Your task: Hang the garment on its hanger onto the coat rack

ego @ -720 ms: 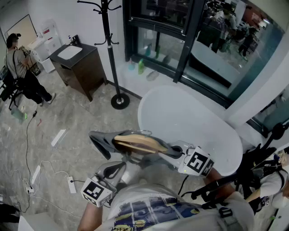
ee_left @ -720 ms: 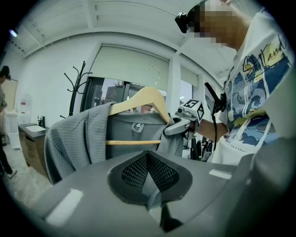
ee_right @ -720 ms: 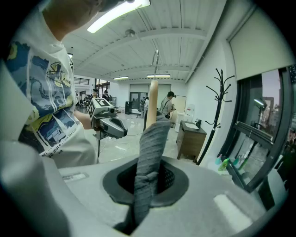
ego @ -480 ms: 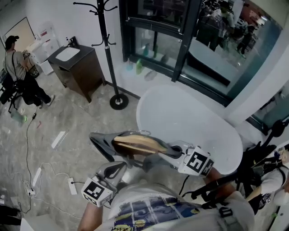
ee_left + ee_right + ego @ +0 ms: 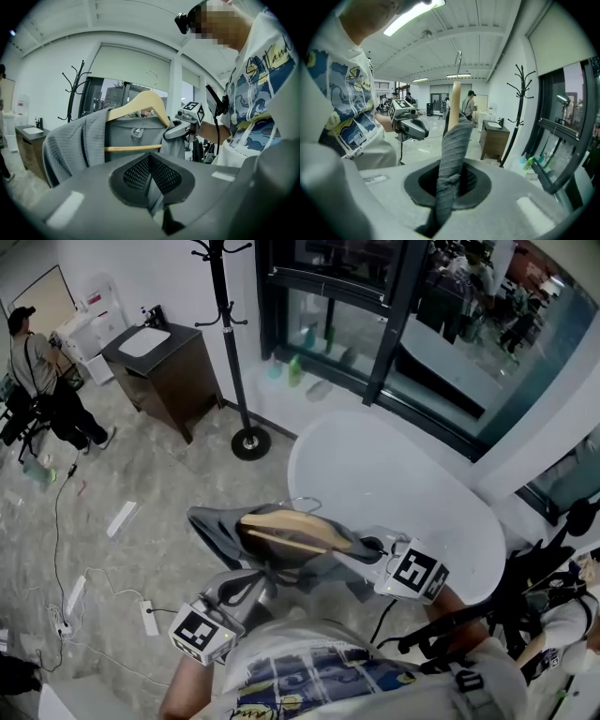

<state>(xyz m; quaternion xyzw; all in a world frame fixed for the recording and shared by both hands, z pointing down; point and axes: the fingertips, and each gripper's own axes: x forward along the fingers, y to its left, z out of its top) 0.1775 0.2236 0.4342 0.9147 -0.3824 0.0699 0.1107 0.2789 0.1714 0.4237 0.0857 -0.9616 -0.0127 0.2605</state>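
A grey garment hangs on a wooden hanger in front of my chest, metal hook pointing toward the room. My left gripper is shut on a fold of the garment's lower fabric. My right gripper is shut on the garment's shoulder over the hanger's end. The black coat rack stands on the floor ahead to the left, well apart from the hanger. In the left gripper view it rises at the left; the right gripper view shows it at the right.
A white oval table lies straight ahead. A dark cabinet with a sink stands left of the rack, and a person beyond it. Cables and a power strip lie on the floor. Dark window frames line the back wall.
Both grippers keep their hold. The garment and hanger have shifted slightly to the right, and the view has tilted a little.
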